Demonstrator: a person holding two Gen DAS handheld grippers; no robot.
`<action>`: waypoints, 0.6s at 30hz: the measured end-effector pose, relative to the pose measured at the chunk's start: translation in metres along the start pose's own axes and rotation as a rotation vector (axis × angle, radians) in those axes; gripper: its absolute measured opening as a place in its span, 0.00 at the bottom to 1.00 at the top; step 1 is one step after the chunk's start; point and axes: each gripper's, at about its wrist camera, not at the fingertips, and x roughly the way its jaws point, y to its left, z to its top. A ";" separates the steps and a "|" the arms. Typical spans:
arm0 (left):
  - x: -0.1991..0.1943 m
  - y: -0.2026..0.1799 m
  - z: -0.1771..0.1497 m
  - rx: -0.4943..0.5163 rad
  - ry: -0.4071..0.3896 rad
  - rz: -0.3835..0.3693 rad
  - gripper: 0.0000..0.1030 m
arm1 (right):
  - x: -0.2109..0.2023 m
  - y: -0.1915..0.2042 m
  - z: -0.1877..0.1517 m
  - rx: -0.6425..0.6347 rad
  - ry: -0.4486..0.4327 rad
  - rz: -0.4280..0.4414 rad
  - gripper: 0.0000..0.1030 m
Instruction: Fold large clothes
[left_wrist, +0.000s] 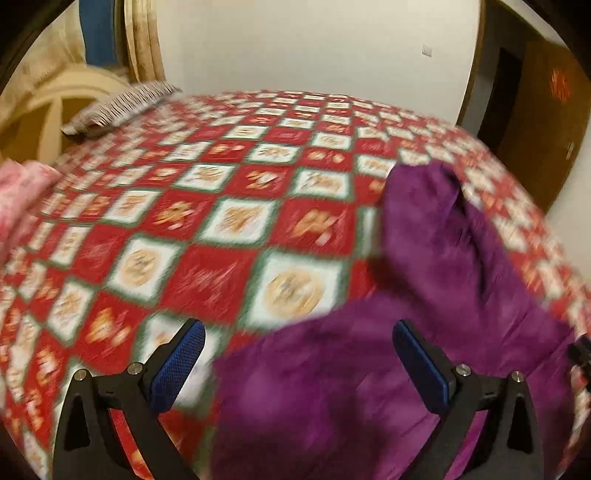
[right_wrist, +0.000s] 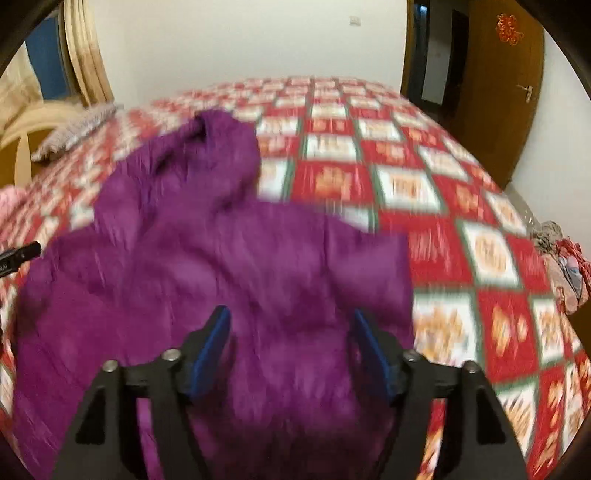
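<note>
Only right view shows clothes pile (right_wrist: 565, 262) at bed (right_wrist: 480, 206) edge; purple garment (right_wrist: 221, 251) lies below both wide, empty grippers (left_wrist: 297, 354) (right_wrist: 291, 343).

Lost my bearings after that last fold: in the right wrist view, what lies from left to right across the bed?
Pink cloth at the left edge → purple garment → bare checked bedspread → heap of clothes at the right edge.

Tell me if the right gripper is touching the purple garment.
Apart. In the right wrist view the right gripper is open, pads clear of the purple garment.
</note>
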 end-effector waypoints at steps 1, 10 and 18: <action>0.010 -0.004 0.016 -0.019 0.009 -0.024 0.99 | 0.004 -0.001 0.011 0.007 -0.007 0.023 0.79; 0.100 -0.037 0.099 -0.035 0.027 -0.051 0.99 | 0.096 0.033 0.118 0.017 0.012 0.124 0.79; 0.175 -0.061 0.110 0.028 0.110 -0.125 0.91 | 0.181 0.042 0.145 0.020 0.120 0.089 0.79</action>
